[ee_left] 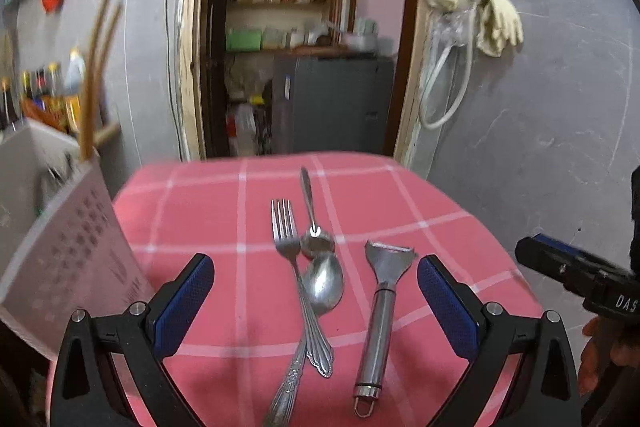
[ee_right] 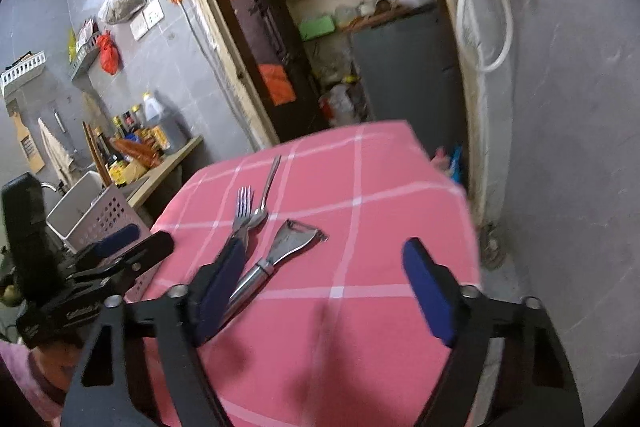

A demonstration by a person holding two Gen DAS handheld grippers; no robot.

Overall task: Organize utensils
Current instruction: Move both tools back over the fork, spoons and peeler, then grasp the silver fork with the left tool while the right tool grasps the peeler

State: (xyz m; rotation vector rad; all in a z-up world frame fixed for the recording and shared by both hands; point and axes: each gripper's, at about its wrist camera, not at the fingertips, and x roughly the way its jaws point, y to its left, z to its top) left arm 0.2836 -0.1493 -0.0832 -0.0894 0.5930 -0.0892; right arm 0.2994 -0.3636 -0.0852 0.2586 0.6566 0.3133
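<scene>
On the pink checked tablecloth [ee_left: 192,211] lie a fork [ee_left: 294,291], a large spoon [ee_left: 320,303] crossing the fork's handle, a small spoon [ee_left: 314,223] farther back, and a steel peeler [ee_left: 380,311] to the right. My left gripper [ee_left: 316,301] is open above the near table edge, its fingers either side of the utensils, holding nothing. My right gripper [ee_right: 326,285] is open and empty over the cloth, right of the peeler [ee_right: 280,255]. The fork [ee_right: 242,213] and small spoon [ee_right: 264,195] show beyond its left finger [ee_right: 218,291].
A perforated pinkish-grey basket [ee_left: 68,259] stands at the table's left edge, also in the right wrist view [ee_right: 102,219]. Behind it is a counter with bottles [ee_right: 132,143]. A doorway [ee_left: 304,39] with a grey cabinet lies beyond the table. The grey wall is on the right.
</scene>
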